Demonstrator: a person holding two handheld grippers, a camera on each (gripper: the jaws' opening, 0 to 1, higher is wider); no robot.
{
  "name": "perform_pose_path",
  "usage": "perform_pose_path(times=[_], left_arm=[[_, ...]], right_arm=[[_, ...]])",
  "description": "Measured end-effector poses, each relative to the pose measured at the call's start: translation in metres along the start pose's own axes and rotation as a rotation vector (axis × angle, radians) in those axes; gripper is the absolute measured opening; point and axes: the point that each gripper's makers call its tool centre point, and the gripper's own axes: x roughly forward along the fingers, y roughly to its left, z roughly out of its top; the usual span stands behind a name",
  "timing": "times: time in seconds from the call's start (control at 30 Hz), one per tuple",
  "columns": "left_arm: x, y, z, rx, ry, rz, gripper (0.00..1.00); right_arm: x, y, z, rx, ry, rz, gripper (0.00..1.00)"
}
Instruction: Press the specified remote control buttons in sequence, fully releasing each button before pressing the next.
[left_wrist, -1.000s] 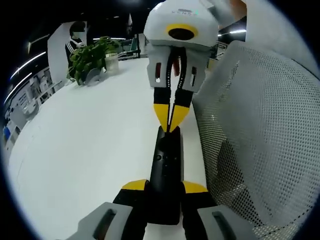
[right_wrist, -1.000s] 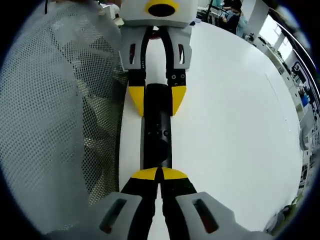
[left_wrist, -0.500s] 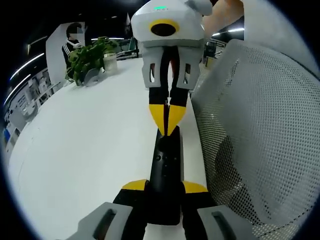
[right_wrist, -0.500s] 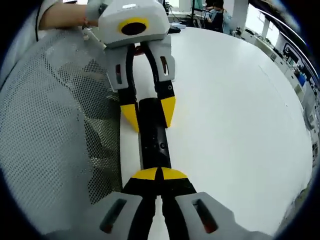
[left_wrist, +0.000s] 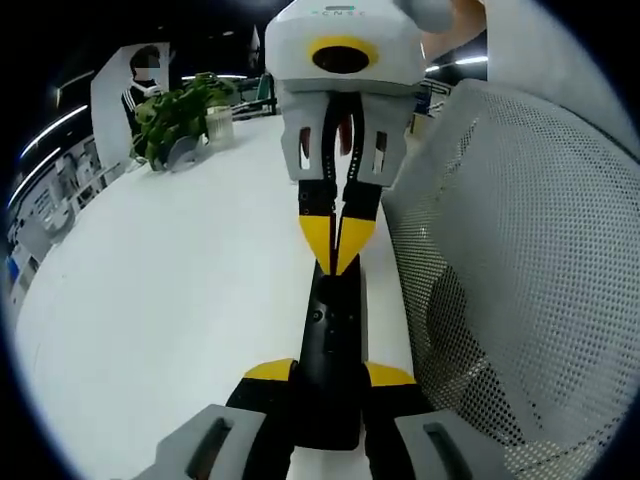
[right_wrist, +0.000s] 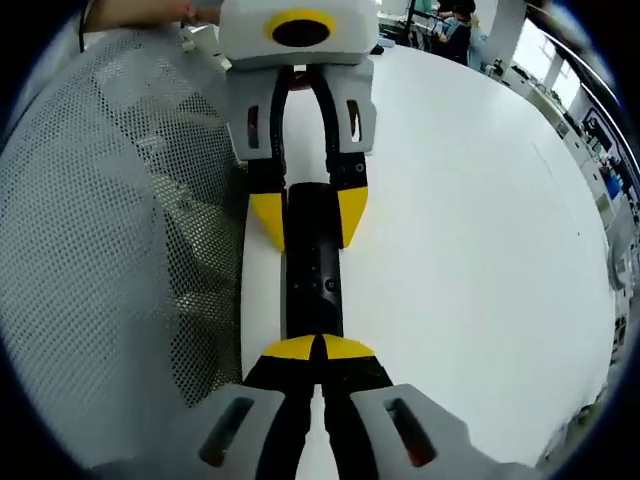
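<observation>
One black remote control (left_wrist: 330, 340), long and slim, held over a white table (left_wrist: 170, 300) near its edge, beside one white mesh chair back (left_wrist: 520, 260). Long axis running straight between the two tools: one end toward the left tool, the other toward the right tool. In the left gripper view, pointing away up the middle of the frame; in the right gripper view (right_wrist: 313, 275), likewise lined up along the centre.

Two tools in all. Left tool (left_wrist: 330, 375) clamped on the near end of the remote, yellow-tipped fingers (left_wrist: 268, 371) pressed to either side of the black body; same tool seen from the front in the right gripper view (right_wrist: 312, 215), yellow tips flanking the remote's far end. Right tool (right_wrist: 318, 348) with its two yellow tips brought together, touching each other, resting at the near end of the remote's upper face; seen from the other side (left_wrist: 338, 245) as a closed yellow wedge, tip down on the remote's far end. Whether a button is being pushed in cannot be told.

A few small round buttons on the remote's face, too small to count surely. Faint lettering on the top of the right tool's white housing in the left gripper view, too blurred to read. No legible markings on the remote.

One potted green plant (left_wrist: 180, 115) at the far side of the table, a person (left_wrist: 140, 90) behind it. A hand (right_wrist: 140, 12) at the left tool's housing.
</observation>
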Motion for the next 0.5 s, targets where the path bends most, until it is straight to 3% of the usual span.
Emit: perform_pose_path(times=[0.2, 0.5], left_arm=[[0.0013, 0.0, -0.0003, 0.013, 0.013, 0.0, 0.25], [0.0006, -0.0003, -0.0004, 0.003, -0.007, -0.007, 0.25]], right_arm=[[0.0009, 0.0005, -0.0001, -0.061, 0.016, -0.022, 0.0], [0.0005, -0.0013, 0.0, 0.024, -0.012, -0.023, 0.0]])
